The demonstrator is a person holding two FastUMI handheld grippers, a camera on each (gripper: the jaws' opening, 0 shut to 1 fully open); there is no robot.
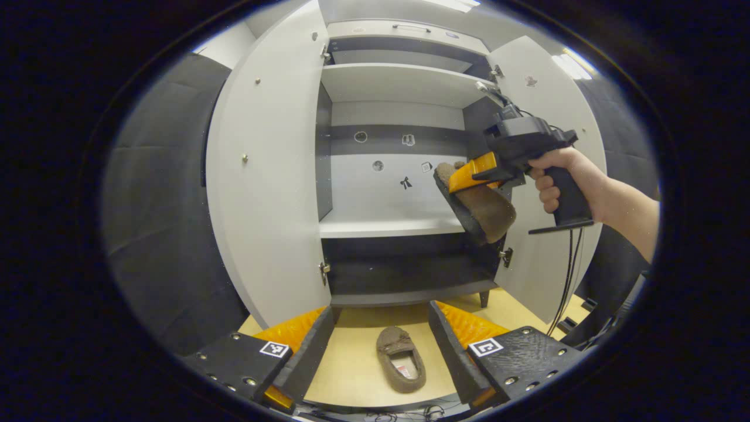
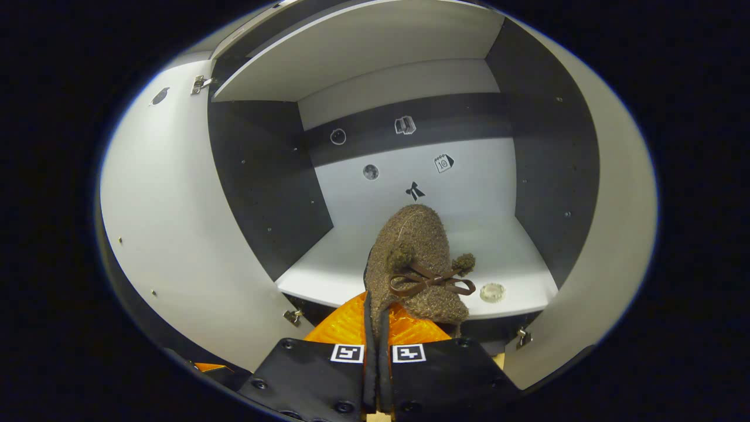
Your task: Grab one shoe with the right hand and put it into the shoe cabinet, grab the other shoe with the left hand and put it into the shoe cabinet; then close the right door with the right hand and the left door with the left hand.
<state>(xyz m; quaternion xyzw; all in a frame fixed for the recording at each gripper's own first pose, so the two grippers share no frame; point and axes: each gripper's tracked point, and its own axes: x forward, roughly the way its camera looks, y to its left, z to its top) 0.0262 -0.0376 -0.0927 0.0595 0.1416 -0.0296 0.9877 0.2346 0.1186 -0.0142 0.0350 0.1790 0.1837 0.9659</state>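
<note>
A brown fuzzy slipper (image 1: 402, 358) lies on the wooden floor between the spread fingers of my left gripper (image 1: 378, 334), which is open and apart from it. A person's hand holds my right gripper (image 1: 469, 176) in front of the open shoe cabinet (image 1: 387, 225); it is shut on the second brown slipper (image 1: 483, 211), tilted on its side. In the right gripper view that slipper (image 2: 413, 264), with its bow, points toe-first toward the middle shelf (image 2: 328, 272), clamped at its edge by my right gripper (image 2: 378, 346).
Both cabinet doors stand open: the left door (image 1: 266, 176) and the right door (image 1: 548, 246). A small round disc (image 2: 492, 291) rests on the shelf's front right. Cables (image 1: 565, 281) hang from the right gripper. Dark wall panels flank the cabinet.
</note>
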